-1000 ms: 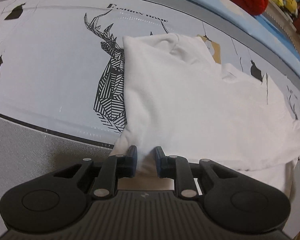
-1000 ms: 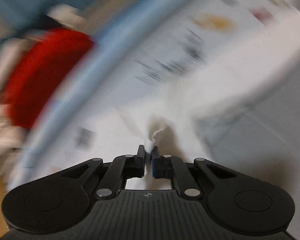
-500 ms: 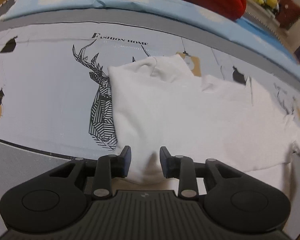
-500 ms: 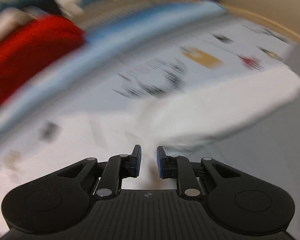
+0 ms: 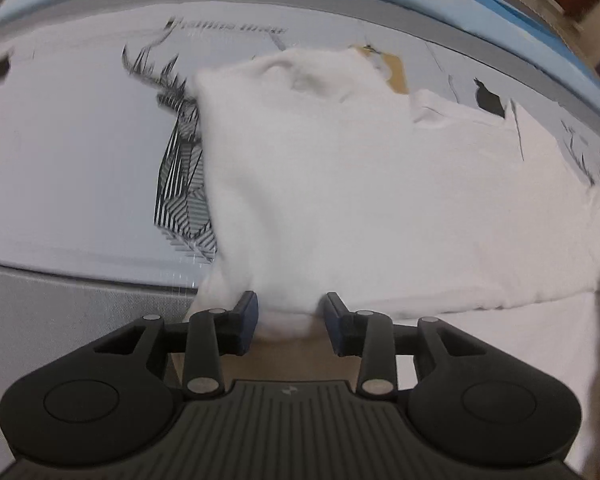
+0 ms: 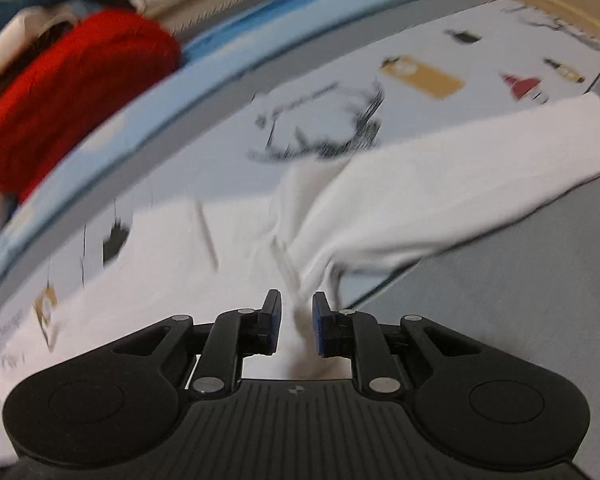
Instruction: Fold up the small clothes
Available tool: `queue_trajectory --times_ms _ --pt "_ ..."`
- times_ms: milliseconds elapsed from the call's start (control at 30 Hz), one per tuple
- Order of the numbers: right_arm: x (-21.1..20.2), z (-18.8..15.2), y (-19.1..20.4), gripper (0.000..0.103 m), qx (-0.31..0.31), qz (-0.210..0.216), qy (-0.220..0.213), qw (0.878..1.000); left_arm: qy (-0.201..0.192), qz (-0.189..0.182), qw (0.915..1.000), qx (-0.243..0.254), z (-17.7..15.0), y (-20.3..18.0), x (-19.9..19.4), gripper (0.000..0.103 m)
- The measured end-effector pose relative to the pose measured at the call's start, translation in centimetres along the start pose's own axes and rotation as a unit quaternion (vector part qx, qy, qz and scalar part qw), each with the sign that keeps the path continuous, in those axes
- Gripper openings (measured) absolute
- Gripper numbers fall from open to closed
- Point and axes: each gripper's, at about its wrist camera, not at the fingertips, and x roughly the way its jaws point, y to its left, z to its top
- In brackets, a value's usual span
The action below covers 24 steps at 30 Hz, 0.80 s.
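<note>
A small white garment [image 5: 380,200] lies folded over on a pale printed bed sheet [image 5: 80,160]. My left gripper [image 5: 290,316] sits at its near folded edge. Its jaws are opening, and a hump of the white cloth lies loosely between them. In the right wrist view the same garment [image 6: 440,200] stretches off to the right, with a creased ridge running down toward me. My right gripper [image 6: 296,316] stands open over that ridge, and the pads do not press on it.
The sheet carries a black deer print [image 5: 180,184] and a grey border strip [image 5: 60,312] near me. A red cushion [image 6: 72,92] and a light blue cover [image 6: 240,52] lie along the far side. Other bedding and toys are piled beyond, blurred.
Both grippers have spread their jaws. The right one was shut on a pinch of white cloth and has let it go. The left one has widened around the fold, and both views have shifted slightly.
</note>
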Motion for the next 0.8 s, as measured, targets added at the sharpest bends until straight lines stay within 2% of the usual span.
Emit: queue_trajectory --times_ms 33,133,167,200,267,333,500,600,800 --pt "-0.2 0.4 -0.8 0.018 0.01 -0.007 -0.004 1.0 -0.008 0.003 1.0 0.002 0.2 -0.4 -0.6 0.041" --pt "0.2 2.2 -3.3 0.019 0.043 -0.025 -0.008 0.999 -0.042 -0.024 0.9987 0.017 0.3 -1.6 -1.9 0.047" --pt "0.4 2.6 -4.2 0.019 0.054 -0.028 -0.011 0.998 -0.032 -0.03 0.9988 0.022 0.2 -1.9 -1.3 0.049" --pt "0.4 3.0 -5.0 0.019 0.064 -0.03 -0.016 0.997 -0.002 -0.025 0.9994 0.026 -0.1 -2.0 0.0 0.048" --pt "-0.2 3.7 -7.2 0.023 0.078 -0.038 -0.029 0.996 -0.007 -0.011 0.9986 0.052 -0.4 -2.8 0.5 0.054" --pt "-0.7 4.6 -9.7 0.027 0.102 -0.048 -0.042 0.993 -0.004 -0.002 0.9981 0.062 -0.1 -3.4 0.0 0.055" --pt "-1.3 6.6 -17.8 0.029 0.196 -0.072 -0.068 0.976 -0.002 0.01 0.9965 0.083 0.0 -4.2 -0.2 0.056" --pt "-1.3 7.1 -21.4 0.03 0.231 -0.08 -0.077 0.967 -0.003 0.014 0.996 0.088 -0.1 -4.6 -0.1 0.058" --pt "-0.1 7.2 -25.9 0.031 0.296 -0.068 -0.08 0.949 -0.006 0.018 0.9955 0.093 -1.1 -4.2 1.2 0.061"
